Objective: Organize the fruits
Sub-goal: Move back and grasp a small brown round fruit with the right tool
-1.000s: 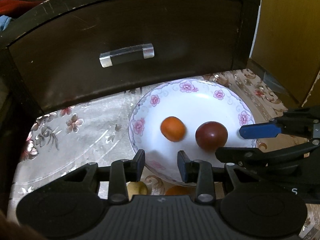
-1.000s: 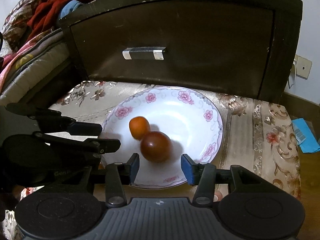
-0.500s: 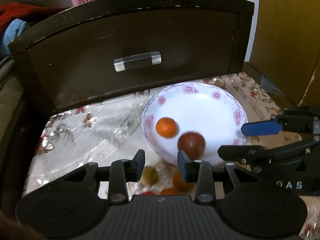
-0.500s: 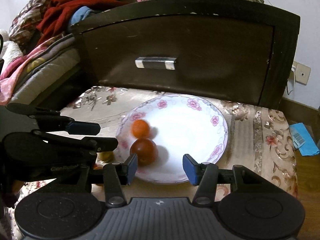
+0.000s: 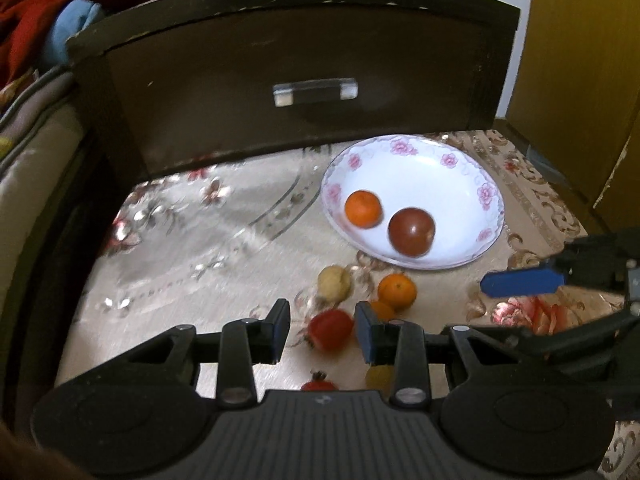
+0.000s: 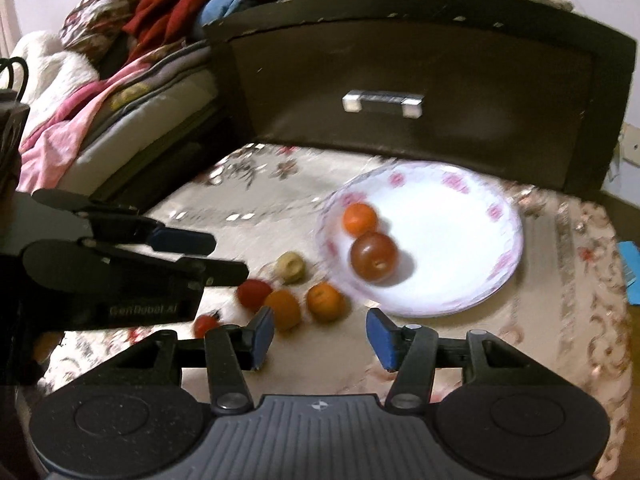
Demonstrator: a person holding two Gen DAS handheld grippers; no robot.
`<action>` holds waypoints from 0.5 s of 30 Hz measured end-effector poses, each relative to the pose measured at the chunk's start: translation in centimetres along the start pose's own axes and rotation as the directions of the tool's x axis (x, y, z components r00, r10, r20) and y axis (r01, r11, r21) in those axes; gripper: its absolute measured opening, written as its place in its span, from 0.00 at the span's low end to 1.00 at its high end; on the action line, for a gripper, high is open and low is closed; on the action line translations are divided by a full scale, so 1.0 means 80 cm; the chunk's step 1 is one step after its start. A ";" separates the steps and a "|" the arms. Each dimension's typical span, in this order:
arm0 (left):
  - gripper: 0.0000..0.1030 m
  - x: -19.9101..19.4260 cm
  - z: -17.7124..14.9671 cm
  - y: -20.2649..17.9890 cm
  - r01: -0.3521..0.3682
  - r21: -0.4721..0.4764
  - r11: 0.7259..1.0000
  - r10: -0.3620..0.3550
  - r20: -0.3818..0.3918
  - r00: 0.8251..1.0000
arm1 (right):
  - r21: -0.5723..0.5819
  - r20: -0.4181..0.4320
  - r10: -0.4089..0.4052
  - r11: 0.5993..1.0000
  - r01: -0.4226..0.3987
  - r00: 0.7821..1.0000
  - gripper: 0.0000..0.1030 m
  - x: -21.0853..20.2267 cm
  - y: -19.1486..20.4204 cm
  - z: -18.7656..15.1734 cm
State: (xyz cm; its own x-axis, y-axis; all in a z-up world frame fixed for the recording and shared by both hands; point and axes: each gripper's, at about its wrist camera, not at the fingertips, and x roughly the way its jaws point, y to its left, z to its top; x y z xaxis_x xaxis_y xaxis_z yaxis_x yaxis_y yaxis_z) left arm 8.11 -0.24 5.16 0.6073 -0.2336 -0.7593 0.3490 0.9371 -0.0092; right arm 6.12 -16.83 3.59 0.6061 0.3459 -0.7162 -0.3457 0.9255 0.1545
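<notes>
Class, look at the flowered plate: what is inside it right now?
Inside the plate lie an orange fruit and a dark red fruit, close together. The plate's remaining inside is bare white. Whatever lies under the plate is covered.

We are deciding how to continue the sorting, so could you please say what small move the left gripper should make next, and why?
Probably ease the open, empty left gripper forward and down around the red fruit, which lies on the cloth almost between its fingers. The plate holds only an orange and a dark red fruit, so there is room.

"GenRobot.AI" on left gripper (image 6: pixel 224 254)
</notes>
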 end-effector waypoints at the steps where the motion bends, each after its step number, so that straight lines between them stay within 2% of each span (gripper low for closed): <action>1: 0.42 -0.001 -0.003 0.003 0.000 -0.006 1.000 0.000 -0.004 1.000 | -0.008 -0.008 0.006 1.000 -0.006 1.000 0.45 0.002 0.004 -0.002; 15: 0.42 -0.013 -0.038 0.027 0.024 -0.020 1.000 -0.025 -0.081 0.996 | -0.092 -0.120 0.073 0.992 -0.084 0.990 0.45 0.044 0.053 -0.020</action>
State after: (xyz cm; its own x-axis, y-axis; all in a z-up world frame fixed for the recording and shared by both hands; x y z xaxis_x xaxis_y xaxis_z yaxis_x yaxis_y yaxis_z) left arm 6.04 2.80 3.97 0.5384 -0.2355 -0.8091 0.3488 0.9363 -0.0405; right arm 5.64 -11.93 0.68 0.4890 0.3917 -0.7794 -0.4603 0.8748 0.1509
